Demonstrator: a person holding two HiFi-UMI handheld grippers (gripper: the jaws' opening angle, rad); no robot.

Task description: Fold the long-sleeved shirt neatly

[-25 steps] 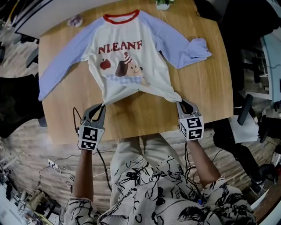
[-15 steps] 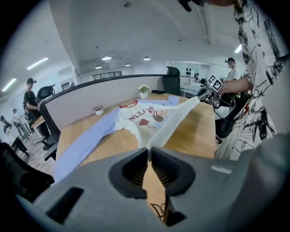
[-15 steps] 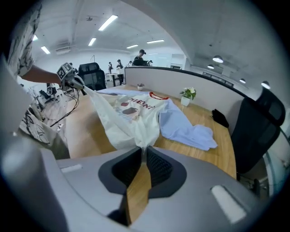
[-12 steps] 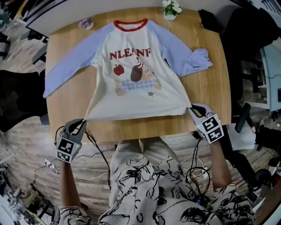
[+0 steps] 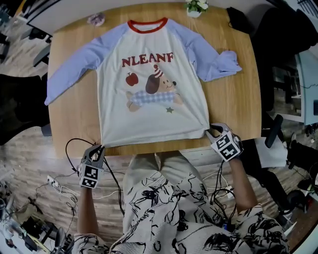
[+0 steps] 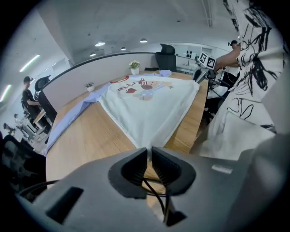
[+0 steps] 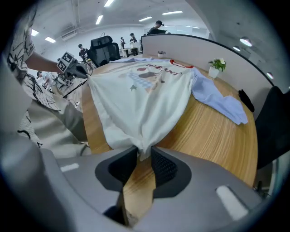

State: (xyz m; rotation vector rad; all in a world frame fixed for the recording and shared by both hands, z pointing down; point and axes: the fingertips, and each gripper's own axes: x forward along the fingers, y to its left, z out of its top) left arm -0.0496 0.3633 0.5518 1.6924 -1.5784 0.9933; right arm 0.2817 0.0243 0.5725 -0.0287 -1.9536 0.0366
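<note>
- Bench (image 5: 74, 124): a wooden top, with the person standing at its near edge and one pair of tongs in each hand.
- Left tongs (image 5: 97, 148): positioned at the near left corner of the bench, pointing steeply down. In the left gripper view these tongs (image 6: 148, 152) have the jaws drawn almost together, with the tips pinching the lower left corner of the shirt hem. A black cable (image 6: 154, 188) runs between the jaws behind the tips.
- Long-sleeved shirt (image 5: 149, 99): lies flat, front side up, in the middle of the bench. The red collar (image 5: 147, 26) faces the far edge and the hem runs along the near edge. The body is cream with red lettering and a dog picture (image 5: 154, 92).
- Left sleeve (image 5: 74, 69): pale blue, spread out straight, with the cuff reaching the left edge of the bench.
- Right sleeve (image 5: 216, 59): pale blue, bent back on itself, with the cuff bunched near the right edge of the bench.
- Flower pot (image 5: 195, 7): stands at the far edge, beyond the collar.
- Right tongs (image 5: 212, 132): positioned at the lower right corner of the hem. In the right gripper view these tongs (image 7: 144, 152) have just been opening, yet a bunched fold of the hem fills the narrow gap and both pads touch it.
</note>
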